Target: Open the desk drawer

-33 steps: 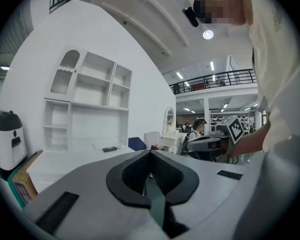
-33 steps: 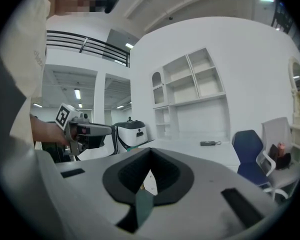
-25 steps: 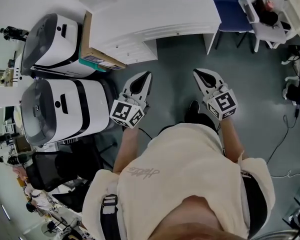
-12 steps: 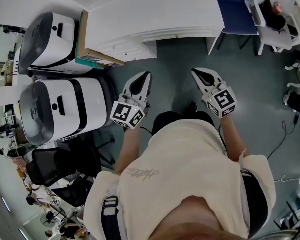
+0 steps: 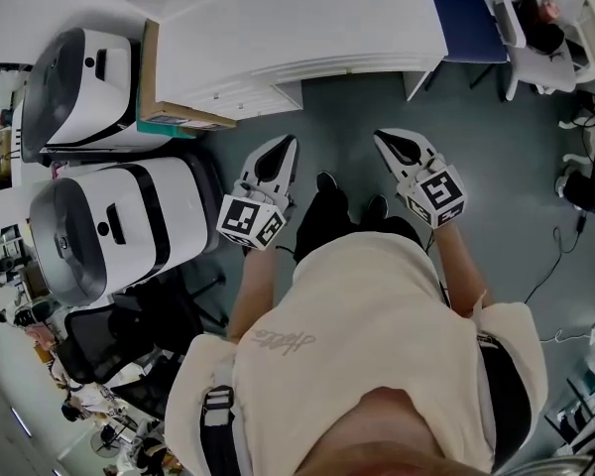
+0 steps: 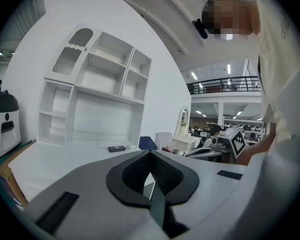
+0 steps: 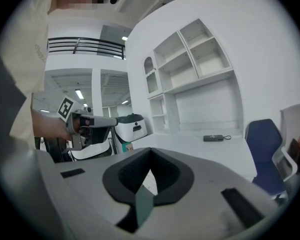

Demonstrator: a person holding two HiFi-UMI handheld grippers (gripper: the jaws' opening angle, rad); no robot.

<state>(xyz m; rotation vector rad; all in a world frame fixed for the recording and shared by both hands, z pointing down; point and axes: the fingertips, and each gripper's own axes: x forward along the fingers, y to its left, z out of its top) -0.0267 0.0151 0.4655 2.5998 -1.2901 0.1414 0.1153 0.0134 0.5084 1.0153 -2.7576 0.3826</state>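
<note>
The white desk (image 5: pixel 307 18) stands ahead of me, with its stack of drawer fronts (image 5: pixel 250 95) at the front left, all pushed in. My left gripper (image 5: pixel 290 143) hangs over the grey floor just short of the drawers, jaws shut and holding nothing. My right gripper (image 5: pixel 380 137) is level with it, in front of the desk's knee space, also shut and empty. In the left gripper view the closed tip (image 6: pixel 150 153) points over the desk top (image 6: pixel 65 159); the drawers are hidden below it. The right gripper (image 7: pixel 150 150) sees the same desk.
Two white machines (image 5: pixel 109 221) (image 5: pixel 79 87) and a cardboard box (image 5: pixel 169 117) crowd the desk's left side. A black device (image 6: pixel 116 148) lies on the desk, white shelving (image 6: pixel 95 94) rises behind it. A blue chair (image 5: pixel 471 18) stands right; a cable (image 5: pixel 550 266) crosses the floor.
The person has stepped towards the desk, and both shoes now show between the grippers. Both grippers moved along together and sank a little. Their jaws stayed shut.
</note>
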